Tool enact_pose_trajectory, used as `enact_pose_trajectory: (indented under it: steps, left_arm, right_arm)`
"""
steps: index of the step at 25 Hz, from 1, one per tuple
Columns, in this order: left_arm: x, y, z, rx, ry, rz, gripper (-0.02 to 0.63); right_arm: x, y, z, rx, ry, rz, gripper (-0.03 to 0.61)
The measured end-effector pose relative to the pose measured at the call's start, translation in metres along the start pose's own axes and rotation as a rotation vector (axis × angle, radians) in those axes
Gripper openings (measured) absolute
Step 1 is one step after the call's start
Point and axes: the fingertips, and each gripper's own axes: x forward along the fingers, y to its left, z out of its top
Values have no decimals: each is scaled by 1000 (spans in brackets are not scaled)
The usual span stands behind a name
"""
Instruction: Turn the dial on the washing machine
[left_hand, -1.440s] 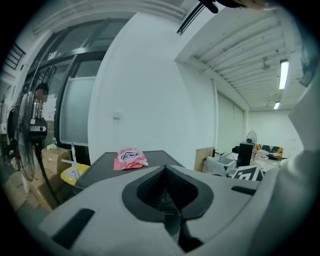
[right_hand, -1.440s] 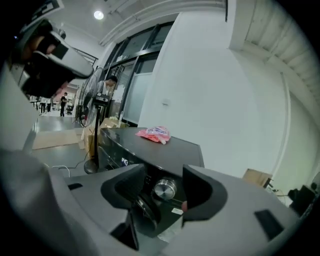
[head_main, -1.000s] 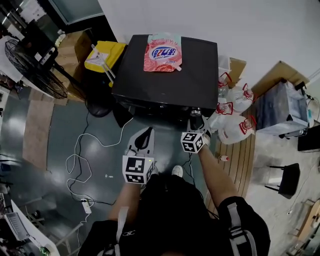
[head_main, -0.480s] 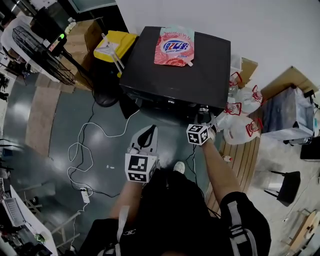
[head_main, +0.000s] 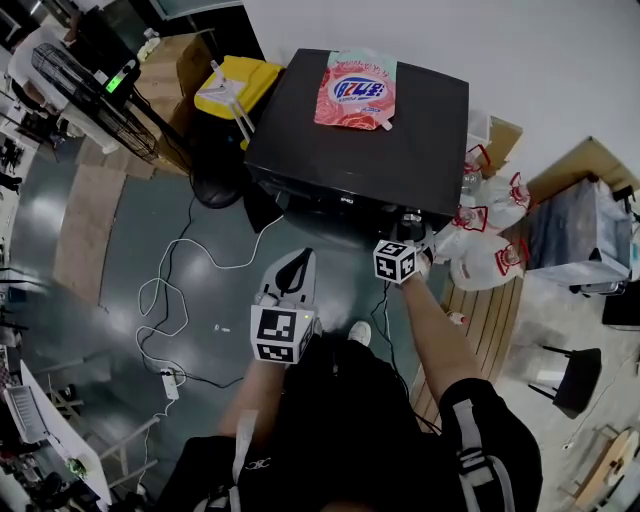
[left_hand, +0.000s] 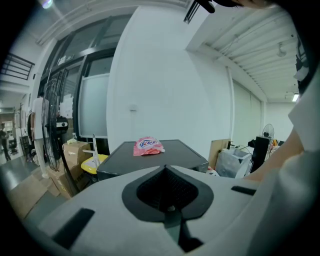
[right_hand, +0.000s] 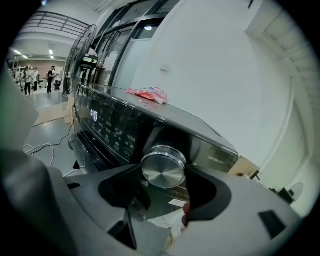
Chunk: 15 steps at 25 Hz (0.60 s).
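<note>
Glossy grey floor (head_main: 200, 265), white wall (head_main: 560, 50) (loose cables (head_main: 141, 300) near a fan (head_main: 95, 100))

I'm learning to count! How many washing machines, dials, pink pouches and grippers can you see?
Washing machine: 1
Dial: 1
Pink pouch: 1
Grippers: 2, left gripper shut, right gripper opening its jaws with the dial between them
Total: 5

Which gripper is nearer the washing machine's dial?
Right. The right gripper's opening jaws flank the dial; the left gripper hangs shut, back from the washing machine's front.
</note>
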Motion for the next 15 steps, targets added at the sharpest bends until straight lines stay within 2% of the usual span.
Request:
enact_pose_trajectory:
  steps: [8,15]
  left_arm:
    - [-2,4,0,3,0,14,3]
    - [-7,6,1,1,-7,24,3]
  right_arm:
    - [1,-1,0,67,13,-16,247]
    - [0,-3,-2,254,26,46,247]
